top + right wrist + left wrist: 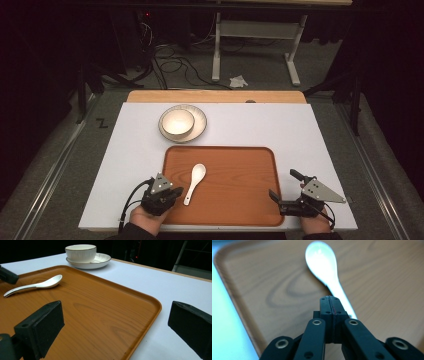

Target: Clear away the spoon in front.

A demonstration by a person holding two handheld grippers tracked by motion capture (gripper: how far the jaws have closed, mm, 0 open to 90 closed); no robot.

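A white ceramic spoon [195, 182] lies on an orange-brown wooden tray [235, 170], its bowl end pointing away from me. My left gripper [172, 193] is shut with nothing in it, low over the tray's near left corner. In the left gripper view its closed tips [330, 300] sit just left of the spoon's handle [342, 300]. My right gripper [284, 185] stands open at the tray's near right corner. In the right gripper view the tray's rim [150, 302] runs between its pads [42, 325]. A white bowl [177, 122] rests on a plate [201, 120] behind the tray.
A white mat [300, 130] covers the table, with a wooden edge [215, 96] showing at the back. Beyond the table lie floor cables [175, 65] and a white table frame [255, 30]. The right gripper view shows the left gripper's tip [7, 276] beside the spoon [37, 285].
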